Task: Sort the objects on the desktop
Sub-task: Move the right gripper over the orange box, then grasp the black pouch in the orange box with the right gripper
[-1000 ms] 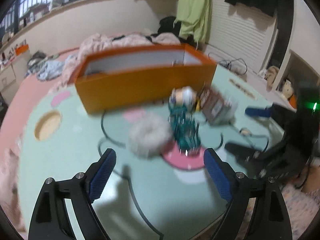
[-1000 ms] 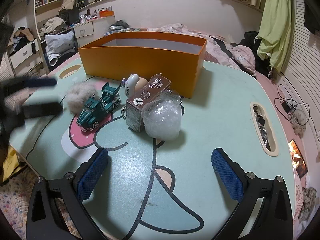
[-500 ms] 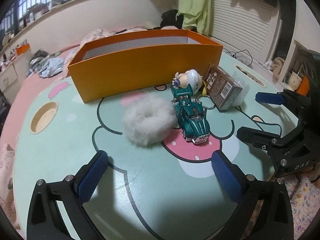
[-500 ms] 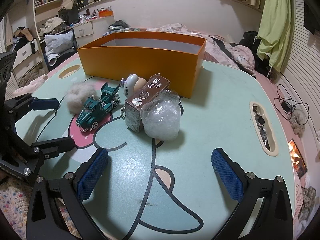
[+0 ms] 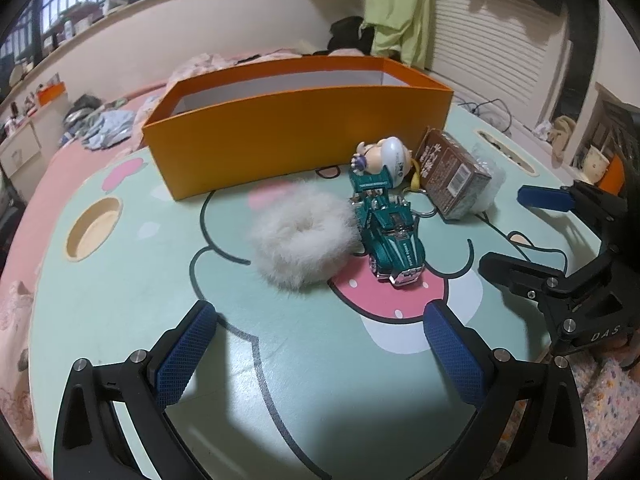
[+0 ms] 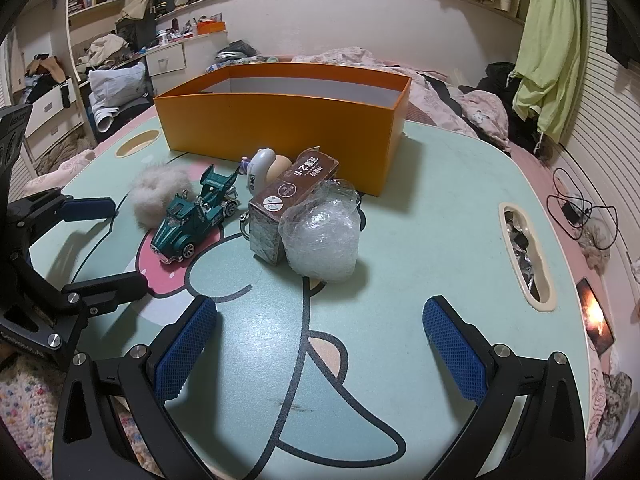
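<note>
An open orange box (image 5: 296,120) (image 6: 280,120) stands at the back of the table. In front of it lie a white fluffy ring (image 5: 300,236) (image 6: 154,192), a green toy car (image 5: 390,236) (image 6: 192,216), a round-headed figure keychain (image 5: 386,156) (image 6: 262,166), a brown carton (image 5: 448,176) (image 6: 288,200) and a crumpled clear plastic bag (image 6: 324,232) (image 5: 486,188). My left gripper (image 5: 320,356) is open and empty, just short of the ring and car. My right gripper (image 6: 320,352) is open and empty, short of the bag.
The table (image 6: 440,208) is pale green with a cartoon print, an oval slot at its right (image 6: 524,248) and a round hole at its left (image 5: 92,228). Beyond it are a bed with clothes, drawers and cables on the floor.
The left view has swung and steadied from a blurred frame, and now faces the ring and car from closer. The right gripper has hardly moved. Both stay open.
</note>
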Tool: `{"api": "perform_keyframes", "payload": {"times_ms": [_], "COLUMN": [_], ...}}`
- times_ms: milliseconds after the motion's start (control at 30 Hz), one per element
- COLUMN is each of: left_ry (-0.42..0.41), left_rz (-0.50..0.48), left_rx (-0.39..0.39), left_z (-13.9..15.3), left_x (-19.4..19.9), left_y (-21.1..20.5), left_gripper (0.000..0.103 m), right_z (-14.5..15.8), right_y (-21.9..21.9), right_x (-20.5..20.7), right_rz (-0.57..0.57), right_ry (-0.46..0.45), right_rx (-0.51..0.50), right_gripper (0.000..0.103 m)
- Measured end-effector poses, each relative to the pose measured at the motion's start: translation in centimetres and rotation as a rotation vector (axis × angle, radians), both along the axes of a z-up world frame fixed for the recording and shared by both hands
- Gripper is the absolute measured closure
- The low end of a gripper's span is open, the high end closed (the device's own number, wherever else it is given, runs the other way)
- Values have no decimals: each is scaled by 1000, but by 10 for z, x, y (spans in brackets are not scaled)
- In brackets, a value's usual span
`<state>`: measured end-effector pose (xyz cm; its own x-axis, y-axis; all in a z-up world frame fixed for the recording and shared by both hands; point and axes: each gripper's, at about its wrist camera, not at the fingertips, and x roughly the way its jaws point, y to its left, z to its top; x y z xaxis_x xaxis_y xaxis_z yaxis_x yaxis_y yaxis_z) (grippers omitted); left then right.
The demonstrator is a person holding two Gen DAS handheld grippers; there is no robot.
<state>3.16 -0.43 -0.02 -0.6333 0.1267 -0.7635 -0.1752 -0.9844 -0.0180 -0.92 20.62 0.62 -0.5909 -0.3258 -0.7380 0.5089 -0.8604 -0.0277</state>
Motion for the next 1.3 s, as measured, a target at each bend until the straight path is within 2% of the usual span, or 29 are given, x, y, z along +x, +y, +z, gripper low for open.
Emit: {"api": "perform_keyframes", "payload": {"times_ms": [133, 333, 500, 733, 967, 1100, 1133, 1200, 1300], "left_ry": [-33, -31, 4, 31, 31, 30, 30, 30, 31], "left_rz": [27, 26, -5, -27, -27, -26, -26, -26, -26], "left_rx": [-7, 1, 7, 16, 16, 15, 16, 16, 16], "left_z": [1, 1, 0, 0, 0, 0, 0, 0, 0], "left_x": [0, 0, 1, 3, 3, 3, 3, 3, 3], "left_y": [1, 0, 1, 2, 3, 3, 3, 4, 4], "left_gripper": [0, 0, 0, 0, 0, 0, 0, 0, 0], "right_z": [0, 0, -1, -1, 17, 41, 50, 64, 86], "right_y": [3, 7, 1, 6, 16, 20, 19, 12, -13], "right_x": [-1, 0, 1, 2, 7, -13, -22, -36, -73], "right_rz": [-21, -38, 2, -31, -46, -39, -40, -38, -11], "right_ry": [1, 1, -1, 6, 58, 0, -13, -31, -111], "right_rx": [2, 9, 5, -6, -74, -212, -236, -245, -210], "right_gripper": [0, 0, 0, 1, 33, 53, 55, 65, 66]}}
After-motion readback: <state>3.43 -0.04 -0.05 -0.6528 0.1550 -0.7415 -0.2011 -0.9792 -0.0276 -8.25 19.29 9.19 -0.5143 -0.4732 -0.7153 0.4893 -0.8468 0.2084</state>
